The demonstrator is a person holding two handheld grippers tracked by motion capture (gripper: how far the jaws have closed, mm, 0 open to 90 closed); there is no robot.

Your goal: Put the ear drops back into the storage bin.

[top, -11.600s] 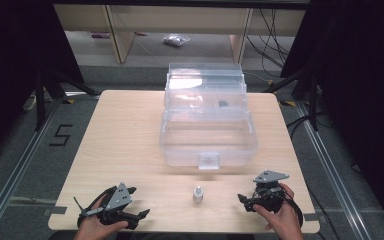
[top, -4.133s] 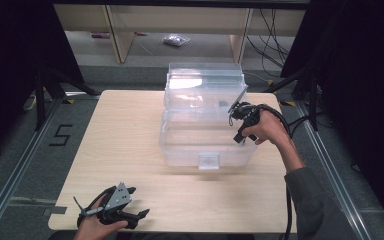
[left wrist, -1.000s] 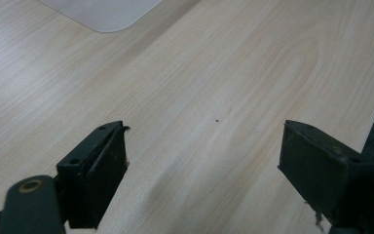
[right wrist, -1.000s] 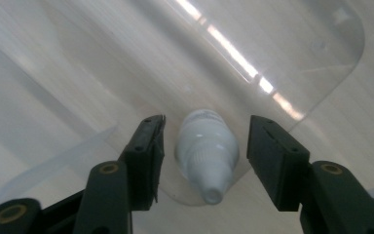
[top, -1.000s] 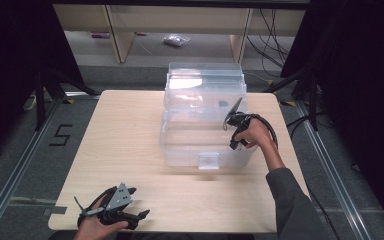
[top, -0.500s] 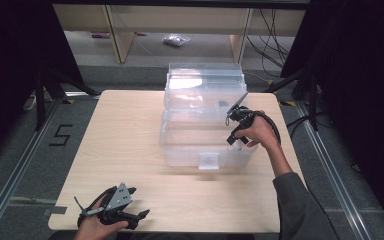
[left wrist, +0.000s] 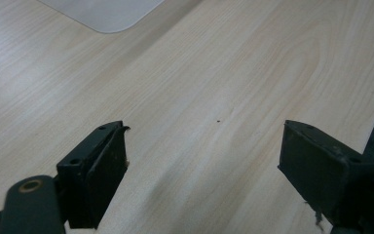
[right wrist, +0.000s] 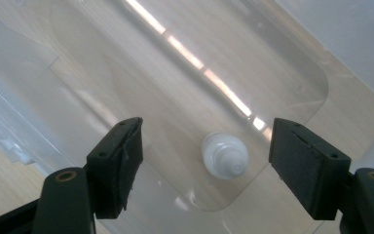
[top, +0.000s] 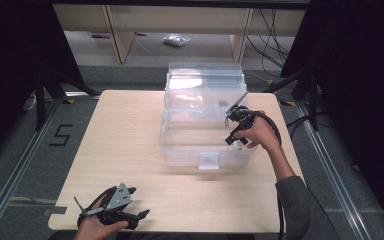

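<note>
On the pale wood table (top: 130, 130) we see our right gripper (top: 234, 134) over the clear bin's (top: 180, 145) near right corner, our left gripper (left wrist: 202, 185) gaping empty above bare tabletop, and right jaws wide apart above the little white bottle (right wrist: 224, 156) standing inside.

Your left gripper (top: 111, 210) is black with a grey three-cornered plate on top; your right gripper (top: 236, 126) is black too, with a thin black cable looping behind it; each jaw is a flat black block with small round screw holes; your right arm wears a grey sleeve (top: 300, 210).
</note>
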